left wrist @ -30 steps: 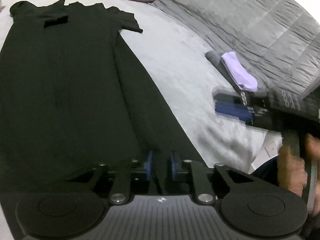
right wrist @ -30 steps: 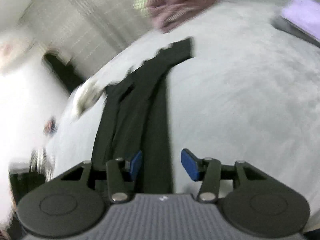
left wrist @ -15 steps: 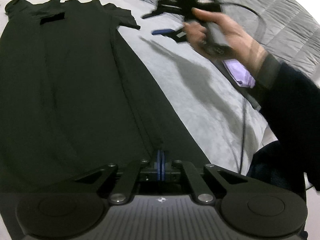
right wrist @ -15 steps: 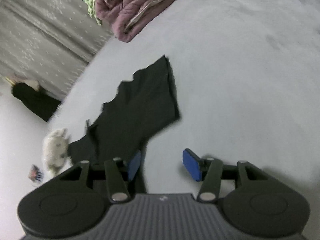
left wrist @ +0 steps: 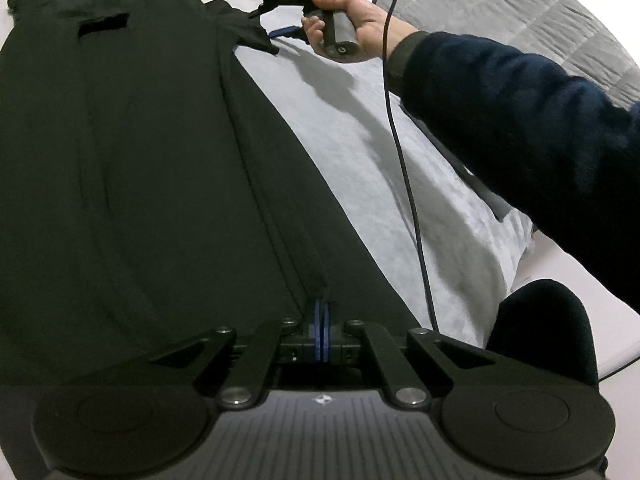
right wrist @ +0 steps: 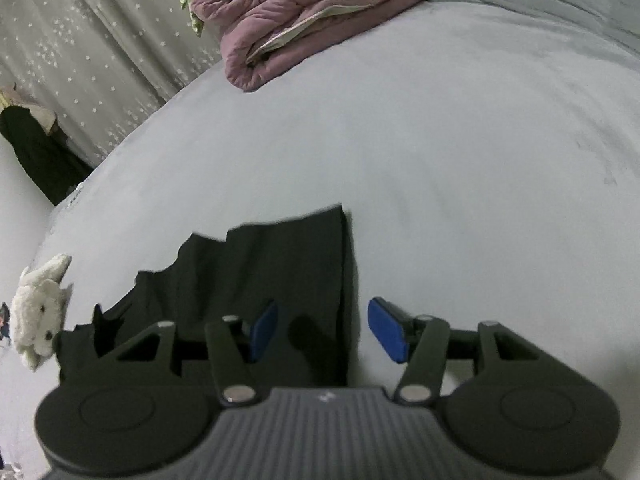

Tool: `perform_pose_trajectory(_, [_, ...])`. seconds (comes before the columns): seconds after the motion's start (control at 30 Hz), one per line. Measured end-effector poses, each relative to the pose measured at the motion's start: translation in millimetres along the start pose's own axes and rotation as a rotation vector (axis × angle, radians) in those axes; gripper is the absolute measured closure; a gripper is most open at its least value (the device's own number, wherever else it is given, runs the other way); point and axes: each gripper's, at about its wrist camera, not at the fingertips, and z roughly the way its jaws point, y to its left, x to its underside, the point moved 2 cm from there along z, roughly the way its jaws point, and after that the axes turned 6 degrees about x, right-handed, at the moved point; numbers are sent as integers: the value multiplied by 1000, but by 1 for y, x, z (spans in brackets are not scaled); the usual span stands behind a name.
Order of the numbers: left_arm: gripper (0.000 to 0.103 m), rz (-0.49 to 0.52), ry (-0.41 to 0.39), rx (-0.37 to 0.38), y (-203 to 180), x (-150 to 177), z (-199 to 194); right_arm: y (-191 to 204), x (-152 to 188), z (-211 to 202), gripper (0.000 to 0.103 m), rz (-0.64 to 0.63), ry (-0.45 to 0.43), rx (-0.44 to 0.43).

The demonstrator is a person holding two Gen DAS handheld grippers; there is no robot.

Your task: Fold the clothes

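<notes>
Tongs first: my left tongs (left wrist: 321,322) are pinched tight on the hem of the black dress (left wrist: 140,160), which lies flat along the bed (right wrist: 440,160). My right tongs (right wrist: 322,330) gape wide over its sleeve, holding nothing. Soft, limp cloth; I'd grip the sleeve's edge. Plenty of bare bed lies rightward.
</notes>
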Motion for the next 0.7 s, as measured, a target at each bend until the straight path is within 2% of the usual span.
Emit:
perform_pose_trajectory(0.13, [103, -3, 1, 6, 1, 0, 1, 5, -10, 13, 53, -39, -15, 14])
perform_pose_trajectory(0.23, [103, 4, 2, 4, 1, -1, 3, 8, -13, 20, 66, -58, -32, 33])
perform_pose_trajectory(0.3, [103, 7, 1, 4, 0, -2, 4, 8, -13, 23, 85, -70, -45, 43])
perform_pose_trajectory(0.37, [103, 6, 1, 5, 1, -2, 4, 9, -13, 23, 94, -79, -56, 46])
perform_pose_trajectory(0.53, [103, 4, -3, 4, 0, -2, 3, 24, -16, 11, 96, -112, -112, 81])
perform_pose_trajectory(0.7, [103, 0, -9, 3, -1, -1, 3, 66, -25, -11, 96, -216, -165, 120])
